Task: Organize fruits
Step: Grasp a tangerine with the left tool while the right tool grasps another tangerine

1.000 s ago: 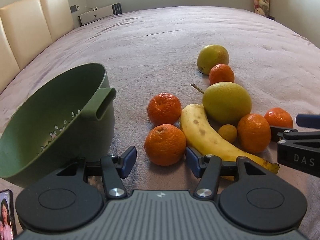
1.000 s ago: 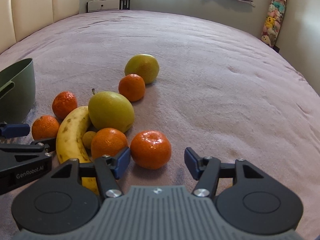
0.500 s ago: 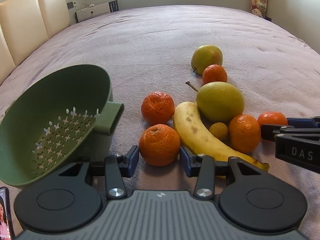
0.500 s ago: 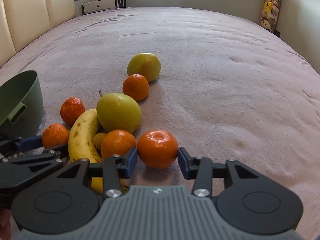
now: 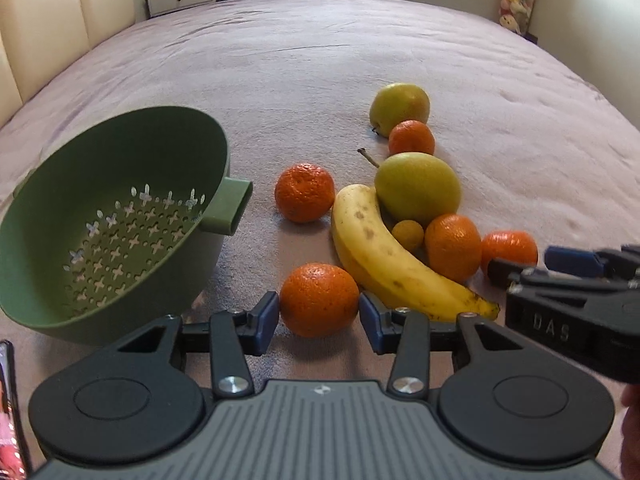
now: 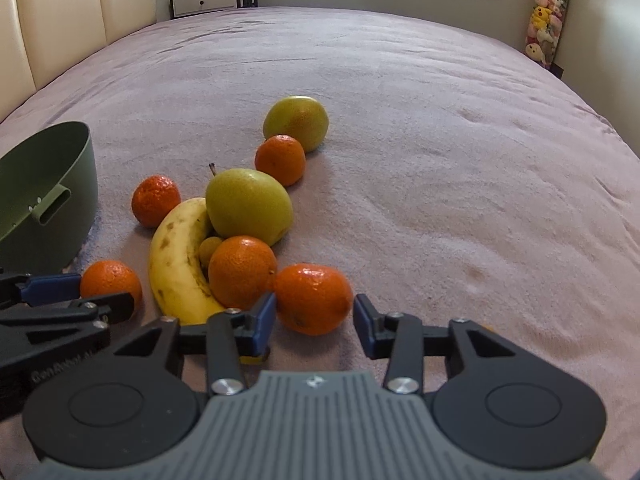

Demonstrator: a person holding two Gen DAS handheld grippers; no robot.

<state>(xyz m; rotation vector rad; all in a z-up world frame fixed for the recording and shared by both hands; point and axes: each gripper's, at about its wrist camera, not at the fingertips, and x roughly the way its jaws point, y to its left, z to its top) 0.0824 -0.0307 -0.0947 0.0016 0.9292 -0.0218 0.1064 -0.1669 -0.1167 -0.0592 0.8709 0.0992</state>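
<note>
Pointing downward over a mauve bedspread (image 5: 320,60), my left gripper (image 5: 319,316) fills the lower centre of the left wrist view; its blue pads flank a mandarin (image 5: 319,300). The jaws have just been opening: the left pad sits at the peel, while a thin gap shows beside the right pad, so the grip is loose at most. My right gripper (image 6: 315,316), likewise tilted down, brackets a second mandarin (image 6: 313,298) at the lower centre of its own view; it has also just been widening, with a clear gap at the right pad.

The left view alone shows the inside of the green colander (image 5: 116,216) at centre left, tipped toward the camera, its floor pierced with cross-shaped holes; a phone edge (image 5: 10,412) sits at lower left. The right view shows only the colander's outer wall and handle at its left edge, plus a shelf of plush toys (image 6: 546,12) at upper right.

A banana (image 5: 380,256), two pears and further mandarins lie clustered right of the colander.
</note>
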